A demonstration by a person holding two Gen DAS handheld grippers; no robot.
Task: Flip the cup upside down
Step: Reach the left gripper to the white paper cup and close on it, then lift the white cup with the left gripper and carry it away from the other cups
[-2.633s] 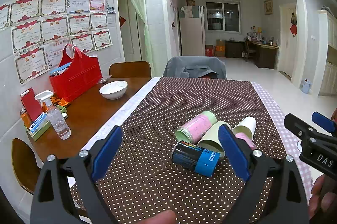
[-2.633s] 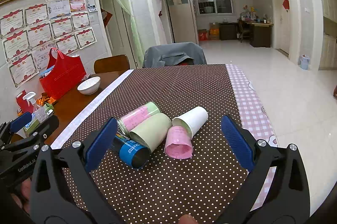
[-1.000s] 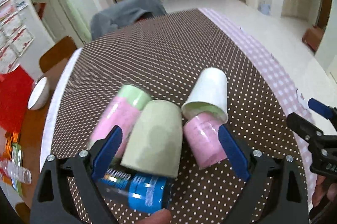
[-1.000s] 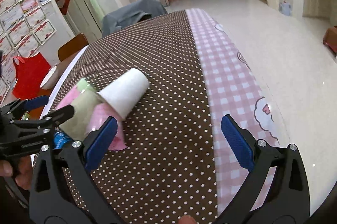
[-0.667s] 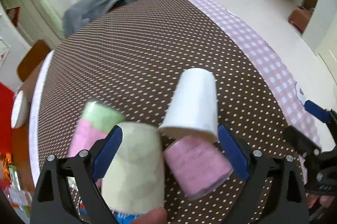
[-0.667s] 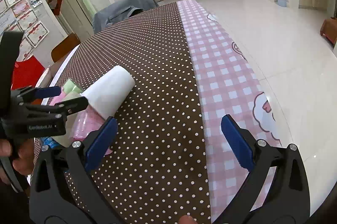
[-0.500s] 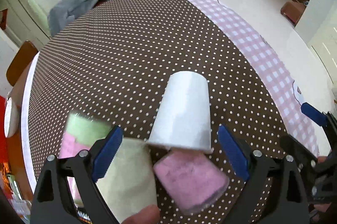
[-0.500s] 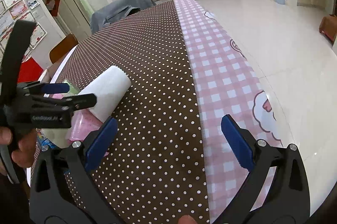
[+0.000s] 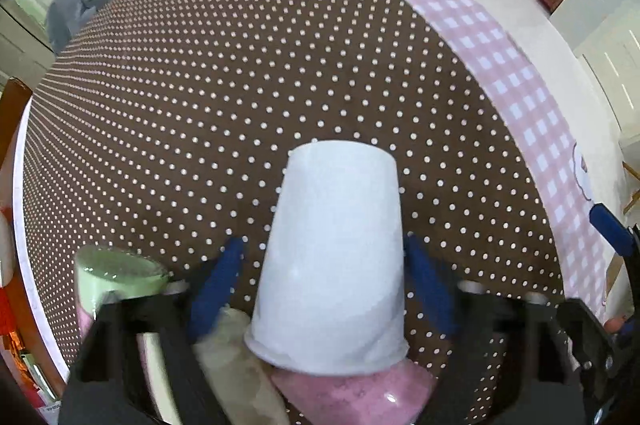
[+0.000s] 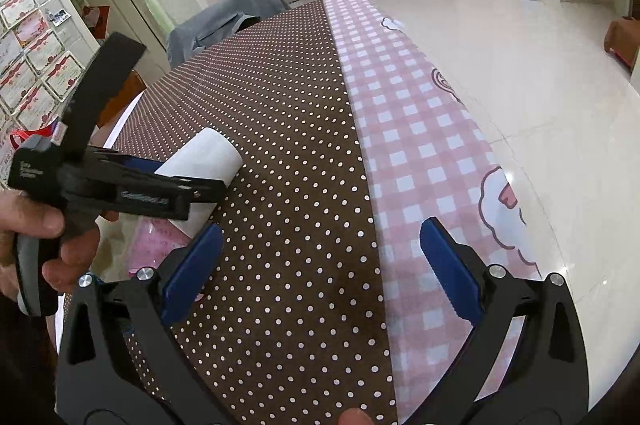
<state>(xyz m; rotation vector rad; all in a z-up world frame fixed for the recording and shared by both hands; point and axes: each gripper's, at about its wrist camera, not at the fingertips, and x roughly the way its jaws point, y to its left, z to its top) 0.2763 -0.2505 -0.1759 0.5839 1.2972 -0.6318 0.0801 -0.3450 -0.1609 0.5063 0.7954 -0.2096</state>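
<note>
A white paper cup (image 9: 332,257) lies on its side on the brown dotted tablecloth (image 9: 240,85), its closed base pointing away from me. My left gripper (image 9: 324,285) has a blue finger on each side of the cup, close to its walls; I cannot tell whether the pads (image 9: 216,285) touch it. In the right wrist view the left gripper (image 10: 120,193) covers part of the cup (image 10: 200,165). My right gripper (image 10: 320,269) is open and empty above the cloth, to the right of the cup.
A pink cup (image 9: 352,393), a pale green cup (image 9: 240,365) and a pink-and-green can (image 9: 116,281) lie against the white cup's open end. A pink checked strip (image 10: 420,145) runs along the table's right edge. A grey-draped chair (image 10: 224,17) stands at the far end.
My left gripper has moved forward over the pile and its fingers have narrowed around the white cup. My right gripper has swung right and stayed open.
</note>
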